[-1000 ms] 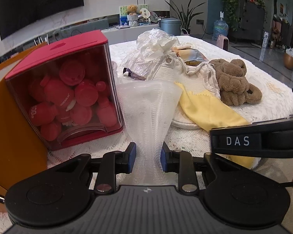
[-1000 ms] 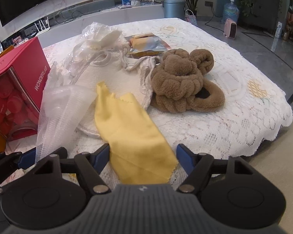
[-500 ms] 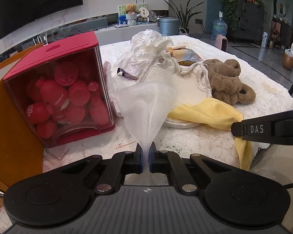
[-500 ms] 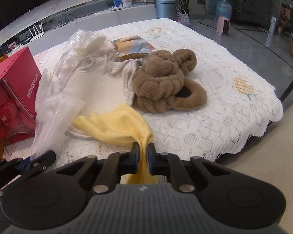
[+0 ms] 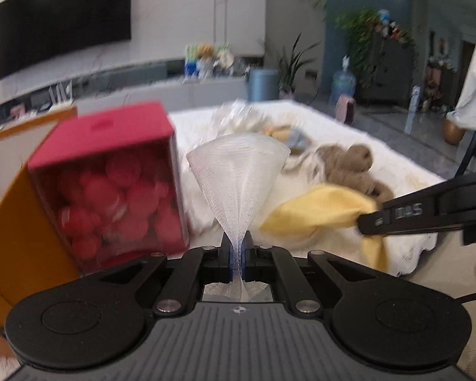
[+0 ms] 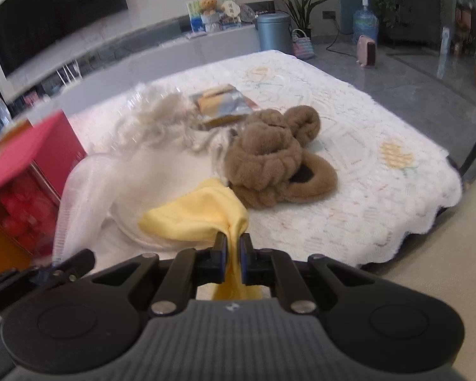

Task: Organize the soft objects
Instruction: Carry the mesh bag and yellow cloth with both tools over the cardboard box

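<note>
Lace tablecloth (image 6: 349, 209): red box (image 5: 111, 184), brown slippers (image 6: 279, 162).

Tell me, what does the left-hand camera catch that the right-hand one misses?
Only the left wrist view shows the left gripper shut on the white mesh bag, which fans out above its fingers, and the right gripper from the side.

Only the right wrist view shows the right gripper head-on, pinching the yellow cloth, plus the far corner of the lace tablecloth.

Both show the yellow cloth, the brown plush slippers, the red box of balls and the mesh bag.
</note>
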The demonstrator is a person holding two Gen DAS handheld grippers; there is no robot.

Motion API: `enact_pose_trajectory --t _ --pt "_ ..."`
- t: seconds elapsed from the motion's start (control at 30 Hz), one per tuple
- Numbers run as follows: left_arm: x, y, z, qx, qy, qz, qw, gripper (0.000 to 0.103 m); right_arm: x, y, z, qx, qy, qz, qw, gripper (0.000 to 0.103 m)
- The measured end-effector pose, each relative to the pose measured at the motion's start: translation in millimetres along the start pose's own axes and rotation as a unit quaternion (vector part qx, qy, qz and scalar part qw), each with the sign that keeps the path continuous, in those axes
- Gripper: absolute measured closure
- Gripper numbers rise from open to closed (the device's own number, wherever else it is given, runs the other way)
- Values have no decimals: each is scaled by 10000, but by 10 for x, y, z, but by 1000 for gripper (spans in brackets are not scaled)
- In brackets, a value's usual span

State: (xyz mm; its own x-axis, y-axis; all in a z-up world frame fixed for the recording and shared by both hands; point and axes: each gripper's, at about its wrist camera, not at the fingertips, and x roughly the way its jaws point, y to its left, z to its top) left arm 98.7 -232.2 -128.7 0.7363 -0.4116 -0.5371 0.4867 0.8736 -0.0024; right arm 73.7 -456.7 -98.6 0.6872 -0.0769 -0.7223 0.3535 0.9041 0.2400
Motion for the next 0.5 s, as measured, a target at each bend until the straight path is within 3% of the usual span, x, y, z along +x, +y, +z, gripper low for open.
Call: enact_pose_trajectory --t 0.13,0.37,0.5 --pt "-49 36 61 -230 -84 -68 9997 98 -53 53 27 18 -65 249 9997 97" --pt "-358 274 308 -711 -357 -202 9966 98 -467 114 158 196 -648 470 9966 97" --pt "-683 455 482 -918 -723 -98 9931 98 -762 160 247 247 -912 1012 9904 97"
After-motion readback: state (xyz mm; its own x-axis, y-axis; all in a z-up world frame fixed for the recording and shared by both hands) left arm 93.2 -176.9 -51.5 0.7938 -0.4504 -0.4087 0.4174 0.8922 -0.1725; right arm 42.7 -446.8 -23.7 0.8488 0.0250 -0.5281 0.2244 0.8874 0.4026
